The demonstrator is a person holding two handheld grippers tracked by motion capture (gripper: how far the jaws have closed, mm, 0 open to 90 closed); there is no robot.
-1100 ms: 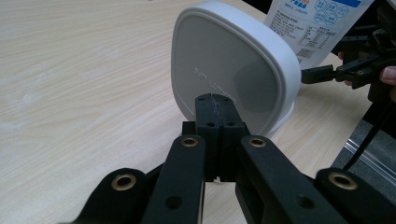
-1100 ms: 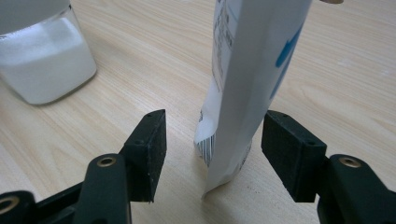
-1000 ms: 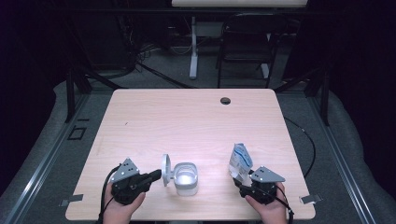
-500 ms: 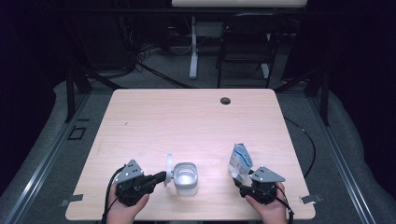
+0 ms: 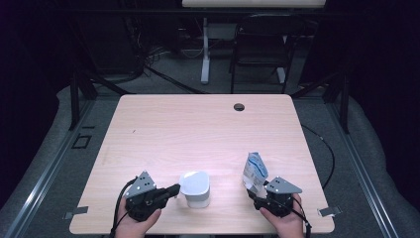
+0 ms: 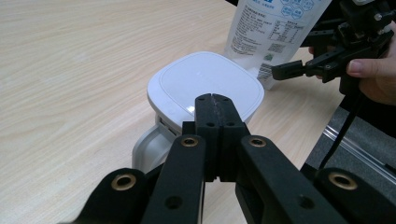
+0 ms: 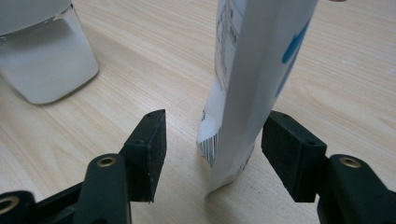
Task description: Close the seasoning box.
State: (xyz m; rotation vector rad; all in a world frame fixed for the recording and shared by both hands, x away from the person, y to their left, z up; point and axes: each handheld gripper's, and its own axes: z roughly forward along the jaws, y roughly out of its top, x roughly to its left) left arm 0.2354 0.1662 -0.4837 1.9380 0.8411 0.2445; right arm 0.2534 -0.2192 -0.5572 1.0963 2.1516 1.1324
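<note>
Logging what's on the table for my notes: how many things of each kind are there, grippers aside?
White lidded container: 1
White and blue pouch: 1
Total: 2

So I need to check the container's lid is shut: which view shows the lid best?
The left gripper view: the white lid sits close, seen whole from above, lying flat. The high view shows it small; the right gripper view catches just its edge.

I work in a lab or test room: my bare wooden table (image 5: 208, 129) stands on grey carpet (image 5: 59, 148) among black frame rails (image 5: 39, 171), loose cables (image 5: 148, 54) and a folding chair (image 5: 260, 49).
</note>
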